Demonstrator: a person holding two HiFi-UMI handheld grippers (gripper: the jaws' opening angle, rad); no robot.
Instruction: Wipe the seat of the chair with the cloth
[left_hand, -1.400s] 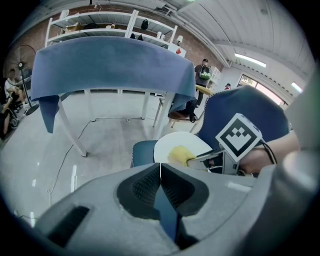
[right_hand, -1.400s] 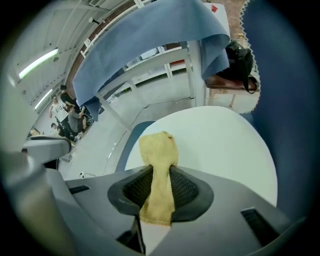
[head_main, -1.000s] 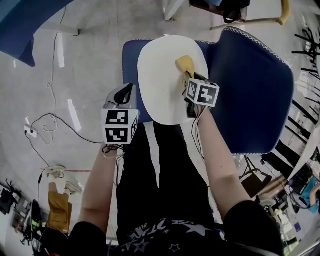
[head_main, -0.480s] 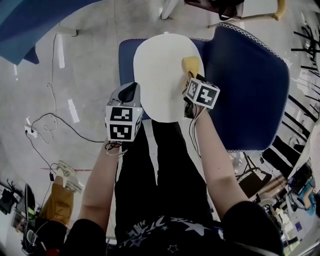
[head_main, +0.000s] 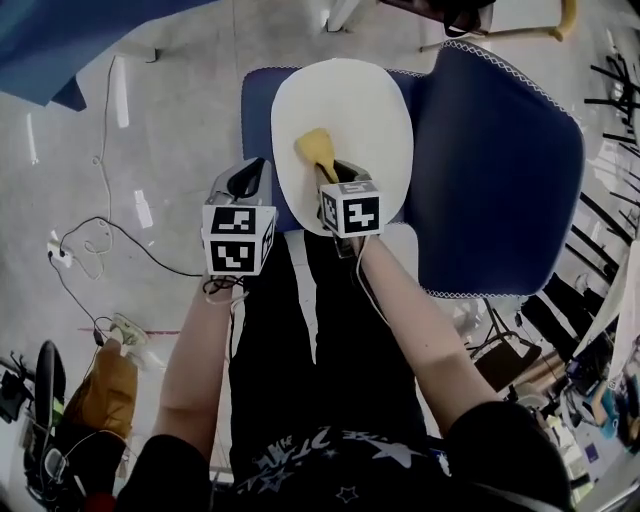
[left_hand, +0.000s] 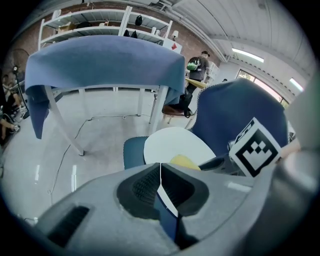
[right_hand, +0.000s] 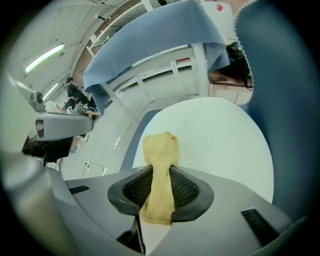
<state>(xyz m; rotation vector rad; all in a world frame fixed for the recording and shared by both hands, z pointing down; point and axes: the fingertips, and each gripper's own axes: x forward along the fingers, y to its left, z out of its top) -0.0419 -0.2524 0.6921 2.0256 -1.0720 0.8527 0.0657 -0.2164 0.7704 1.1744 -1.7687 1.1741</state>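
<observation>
The chair has a white oval seat (head_main: 350, 100) (right_hand: 220, 145) (left_hand: 170, 145) with a dark blue back (head_main: 500, 160). A yellow cloth (head_main: 316, 148) (right_hand: 159, 170) (left_hand: 184, 161) lies pressed on the near left part of the seat. My right gripper (head_main: 332, 170) (right_hand: 160, 187) is shut on the cloth, whose free end sticks out ahead of the jaws. My left gripper (head_main: 250, 185) (left_hand: 160, 182) hangs left of the seat's edge, jaws shut with nothing between them.
A blue-draped table (left_hand: 105, 65) (right_hand: 150, 55) stands beyond the chair. Cables (head_main: 90, 250) run over the grey floor at the left. More chairs and clutter (head_main: 560, 340) crowd the right side. The person's legs (head_main: 310, 350) are right in front of the seat.
My right gripper has dragged the yellow cloth from the seat's right side leftward and nearer, to the near left part. The left gripper has barely moved.
</observation>
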